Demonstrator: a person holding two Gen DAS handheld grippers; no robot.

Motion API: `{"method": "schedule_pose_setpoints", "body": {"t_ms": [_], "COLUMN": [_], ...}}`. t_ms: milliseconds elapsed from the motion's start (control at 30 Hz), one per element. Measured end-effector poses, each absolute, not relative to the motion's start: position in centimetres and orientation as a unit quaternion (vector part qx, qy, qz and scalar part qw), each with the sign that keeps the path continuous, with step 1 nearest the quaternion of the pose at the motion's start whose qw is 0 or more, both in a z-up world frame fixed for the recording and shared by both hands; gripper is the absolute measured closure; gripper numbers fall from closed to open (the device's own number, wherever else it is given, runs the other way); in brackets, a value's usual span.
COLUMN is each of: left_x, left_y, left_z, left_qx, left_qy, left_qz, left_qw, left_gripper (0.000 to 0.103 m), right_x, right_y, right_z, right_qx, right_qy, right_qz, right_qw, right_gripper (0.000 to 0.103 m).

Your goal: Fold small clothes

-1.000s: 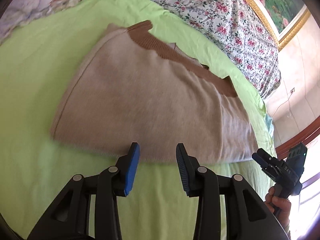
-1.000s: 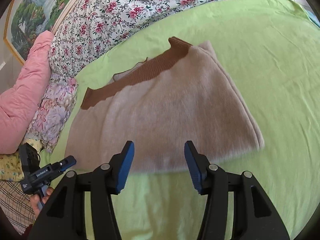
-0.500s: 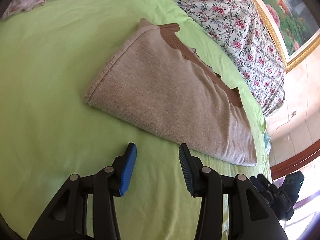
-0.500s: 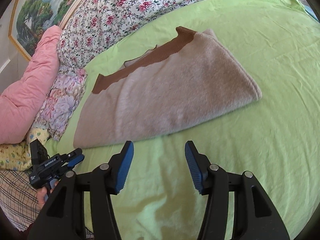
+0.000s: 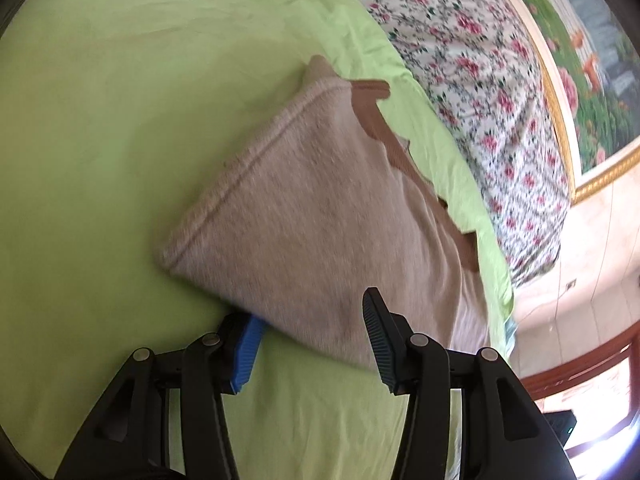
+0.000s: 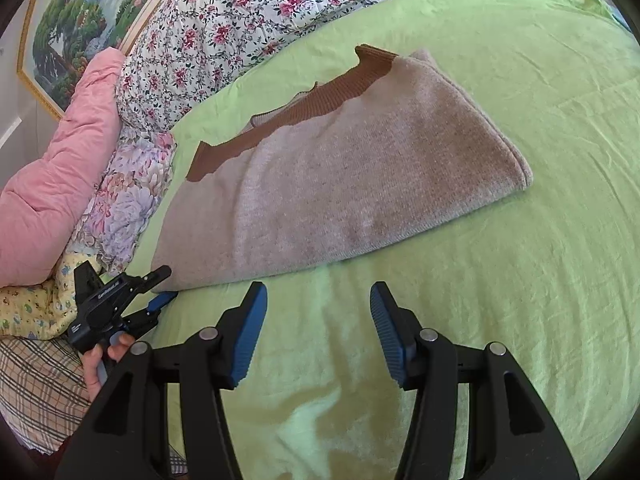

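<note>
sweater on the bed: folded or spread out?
Folded. The sweater lies flat on the green sheet as a doubled slab, rounded fold at one end, brown ribbed trim along the far edge.

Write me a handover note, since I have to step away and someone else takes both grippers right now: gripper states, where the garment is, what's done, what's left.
Left gripper: jaws opening, straddling the near edge of the beige sweater, one finger tucked beneath it; not clamped.
Right gripper: open, empty, over bare green sheet, short of the sweater.
Sweater: lies on the sheet, already folded into a flat band, brown ribbed trim along the far edge.
Left to do: probably grip the near edge or an end and fold it once more into a smaller bundle.
</note>
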State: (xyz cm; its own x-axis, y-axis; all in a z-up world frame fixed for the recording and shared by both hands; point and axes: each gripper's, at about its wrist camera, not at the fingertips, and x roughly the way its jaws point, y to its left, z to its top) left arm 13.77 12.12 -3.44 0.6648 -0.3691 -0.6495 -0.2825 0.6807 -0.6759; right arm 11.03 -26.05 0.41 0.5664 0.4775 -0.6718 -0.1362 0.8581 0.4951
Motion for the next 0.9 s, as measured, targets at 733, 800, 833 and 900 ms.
{"method": "schedule_pose_setpoints", "body": {"t_ms": [733,800,833,900], "left_x": [17.7,18.3,18.4,19.0], "left_y": [4.0,1.0,-0.2,-3.7], "left_z": [6.0,6.9,7.0,7.0], "left_qx": [-0.220,-0.197,-0.186,-0.155], "left_qy": [0.324,0.324,0.325,0.331], "left_qz": [-0.099,-0.133,-0.144,-0.171], "left_qw": [0.915,0.916,0.916,0.915], "left_gripper": [0.095,0.096,0.096,0.096], "right_x": [15.5,16.1,16.4,17.4], "right_y": [-28.4,-29.2,-29.6,-30.5], "right_z": [1.6,1.9,2.0,2.2], "right_qx": [0.232,0.238,0.243,0.253], "right_qy": [0.407,0.403,0.402,0.399], "right_qz": [0.181,0.181,0.180,0.181], "right_qw": [0.865,0.865,0.864,0.863], "right_gripper": [0.048,0.048,0.048,0.048]}}
